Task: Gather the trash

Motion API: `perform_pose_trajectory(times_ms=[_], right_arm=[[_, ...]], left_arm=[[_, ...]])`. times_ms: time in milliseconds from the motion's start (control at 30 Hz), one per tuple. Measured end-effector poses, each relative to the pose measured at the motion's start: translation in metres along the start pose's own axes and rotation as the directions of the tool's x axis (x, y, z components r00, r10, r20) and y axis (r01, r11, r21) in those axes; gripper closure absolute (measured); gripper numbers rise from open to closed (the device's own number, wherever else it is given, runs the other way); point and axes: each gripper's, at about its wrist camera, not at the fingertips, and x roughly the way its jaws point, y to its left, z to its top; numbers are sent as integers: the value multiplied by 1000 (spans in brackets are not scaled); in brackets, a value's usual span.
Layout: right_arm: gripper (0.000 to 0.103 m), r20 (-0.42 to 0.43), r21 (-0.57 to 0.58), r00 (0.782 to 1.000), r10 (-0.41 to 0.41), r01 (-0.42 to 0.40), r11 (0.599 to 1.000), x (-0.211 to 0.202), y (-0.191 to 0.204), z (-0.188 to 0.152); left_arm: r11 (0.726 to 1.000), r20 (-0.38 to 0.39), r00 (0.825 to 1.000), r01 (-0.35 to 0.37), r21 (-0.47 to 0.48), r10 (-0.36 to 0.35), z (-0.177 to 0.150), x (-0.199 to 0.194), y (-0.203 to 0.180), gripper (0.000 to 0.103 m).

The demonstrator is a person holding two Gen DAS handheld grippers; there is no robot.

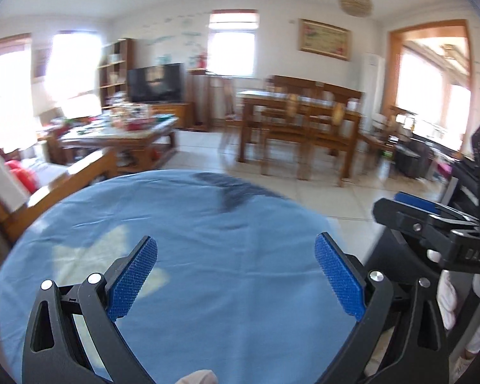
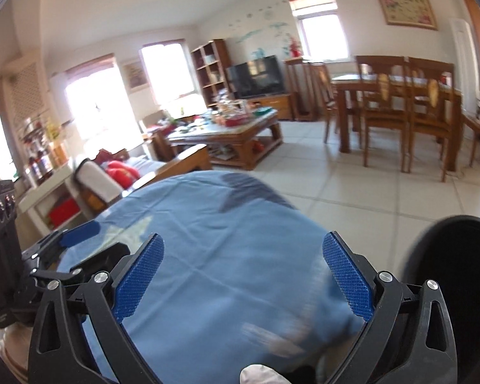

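My left gripper [image 1: 236, 249] is open and empty above a round table covered in a blue cloth [image 1: 182, 224]. My right gripper [image 2: 243, 246] is open and empty over the same blue cloth [image 2: 227, 243]. A black bin [image 2: 454, 281] stands beside the table at the right of the right wrist view. The right gripper shows at the right edge of the left wrist view [image 1: 412, 208]. The left gripper shows at the left of the right wrist view [image 2: 76, 236]. No trash shows on the cloth.
A wooden sofa with a red cushion [image 1: 22, 176] stands left of the table. A cluttered coffee table [image 1: 118, 134] and a TV [image 1: 155, 83] lie beyond. A dining table with chairs [image 1: 300, 124] stands at the far right on a tiled floor [image 2: 368, 192].
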Motion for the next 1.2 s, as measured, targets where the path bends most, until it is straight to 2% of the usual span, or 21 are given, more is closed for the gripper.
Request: perform_pose_trajectory(times_ms=[200,367,733,900,1000,1200], right_arm=[[5,48,-68,998,44,-41,997,48,65,-2],[5,59,-98,995,77,-71,993,84,104,-2],[5,143,-181,987,70,-44,983,103,143,-15],[5,153,-186,986,62,-33,982,103,142,-17],[5,170,-190,984,55,-23,982,99,140,-18],[5,208,-218,977,47,-1,976,90,141,-21]], left_arm=[[983,11,987,-157,-96,158,-13,-12,64,5],[957,11,969,-242,-160,247,-23,-24,103,5],[935,51,953,-280,-218,297,-35,-42,129,5],[927,53,948,-293,-234,313,-38,-39,133,5],[916,46,939,-322,-240,342,-37,-37,135,5],[913,90,927,-337,-230,364,-35,-41,134,5]])
